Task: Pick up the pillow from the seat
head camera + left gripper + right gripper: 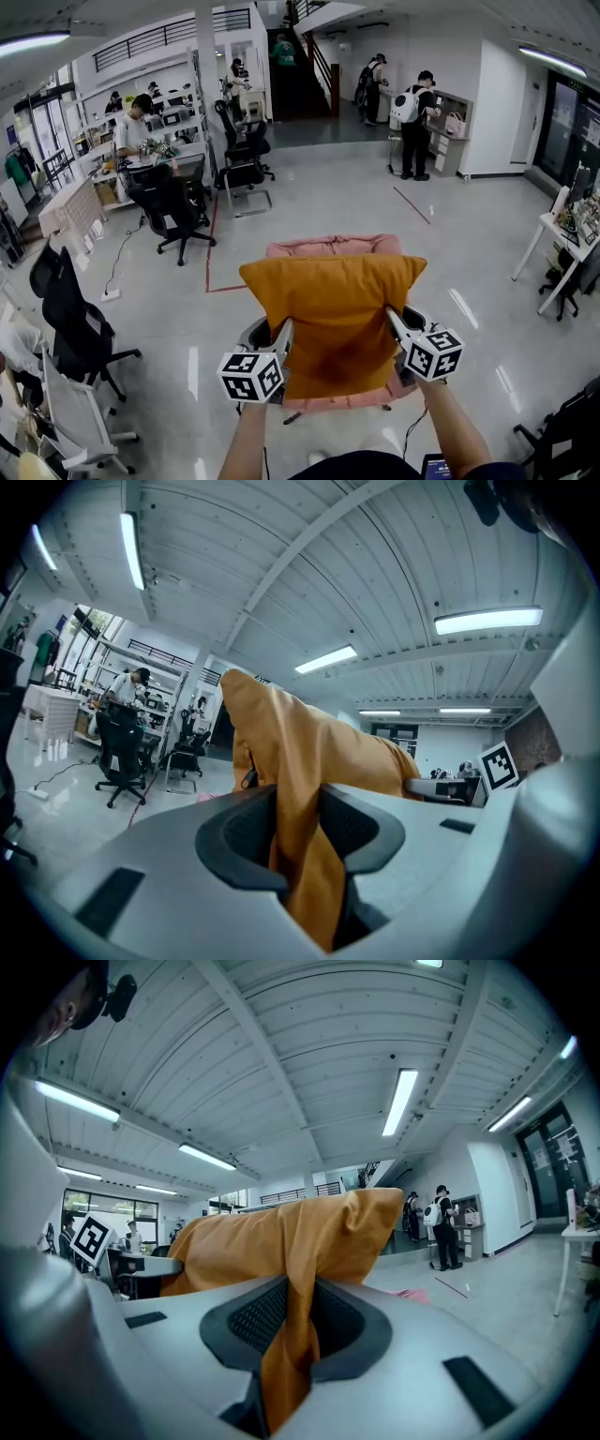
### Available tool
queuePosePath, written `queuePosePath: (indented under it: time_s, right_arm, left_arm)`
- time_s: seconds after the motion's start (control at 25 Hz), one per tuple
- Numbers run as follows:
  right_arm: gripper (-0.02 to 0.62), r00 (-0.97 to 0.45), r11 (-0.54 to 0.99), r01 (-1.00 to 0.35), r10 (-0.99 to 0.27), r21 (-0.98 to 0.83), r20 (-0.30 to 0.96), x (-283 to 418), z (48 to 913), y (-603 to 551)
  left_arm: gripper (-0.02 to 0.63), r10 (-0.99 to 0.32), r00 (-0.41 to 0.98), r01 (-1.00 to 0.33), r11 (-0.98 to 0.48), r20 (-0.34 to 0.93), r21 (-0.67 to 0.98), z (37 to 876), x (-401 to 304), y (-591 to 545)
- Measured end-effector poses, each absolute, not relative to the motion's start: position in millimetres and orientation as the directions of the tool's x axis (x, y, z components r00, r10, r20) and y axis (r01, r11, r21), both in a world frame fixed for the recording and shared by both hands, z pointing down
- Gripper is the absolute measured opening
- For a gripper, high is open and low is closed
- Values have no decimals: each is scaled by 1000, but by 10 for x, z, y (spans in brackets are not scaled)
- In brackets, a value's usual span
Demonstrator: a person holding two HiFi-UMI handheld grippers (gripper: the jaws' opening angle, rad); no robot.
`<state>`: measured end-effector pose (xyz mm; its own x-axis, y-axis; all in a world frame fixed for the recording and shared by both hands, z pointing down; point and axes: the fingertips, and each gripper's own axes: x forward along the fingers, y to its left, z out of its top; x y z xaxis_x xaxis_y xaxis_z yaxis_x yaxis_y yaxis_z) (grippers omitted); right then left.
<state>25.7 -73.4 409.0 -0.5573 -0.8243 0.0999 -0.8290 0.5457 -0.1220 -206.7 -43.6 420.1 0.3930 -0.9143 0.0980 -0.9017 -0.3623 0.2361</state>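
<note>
The pink seat (330,247) stands on the pale floor, and the orange pillow (333,314) hangs upright just above and in front of it, apparently clear of the cushion. The left tongs (283,339) are pinched on the pillow's left edge and the right tongs (397,328) on its right edge, each nearly closed with cloth bunched between the jaws. For a clean lift I'd raise both hands together and level, with a firm pinch so the thin fold can't slip.
</note>
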Motion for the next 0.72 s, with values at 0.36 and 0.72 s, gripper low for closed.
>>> queuePosePath:
  time_s: [0.36,0.72]
  right_arm:
    - [78,-563,551,-824,-823,-132,74,287,4087,-802]
    - [78,-567,557,-819,-822,-136,49,376,3978,-833]
  left_arm:
    - [138,-923,374,-910,-347,91,228,4183,-2038,-494]
    - [138,-927,366,-914,-342,81,220,4080,-1949,-504]
